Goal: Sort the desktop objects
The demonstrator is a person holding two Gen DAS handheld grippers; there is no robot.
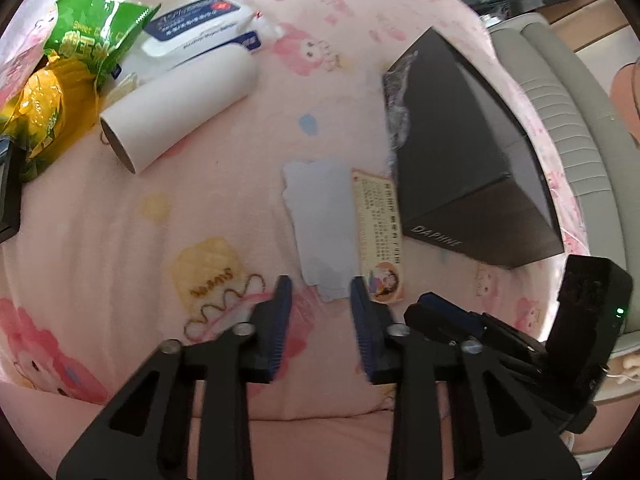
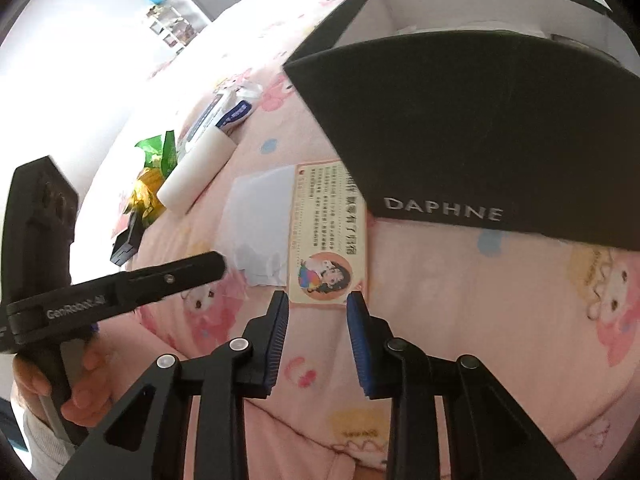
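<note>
**Both tongs released over the paper and card**

At centre frame on the pink sheet (image 1: 120,220), a white paper (image 1: 324,216) and a printed card (image 2: 328,236) lie side by side, left of the black box (image 2: 480,140). The left gripper (image 1: 320,284) is spread around the paper's lower edge. The right gripper (image 2: 318,298) is spread at the card's lower edge. A white roll (image 1: 180,112) lies upper left.

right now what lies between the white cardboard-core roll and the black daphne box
In the left wrist view, pink printed cloth, then a pale blue paper slip beside a printed cartoon card, lies between the white roll and the black box.
</note>
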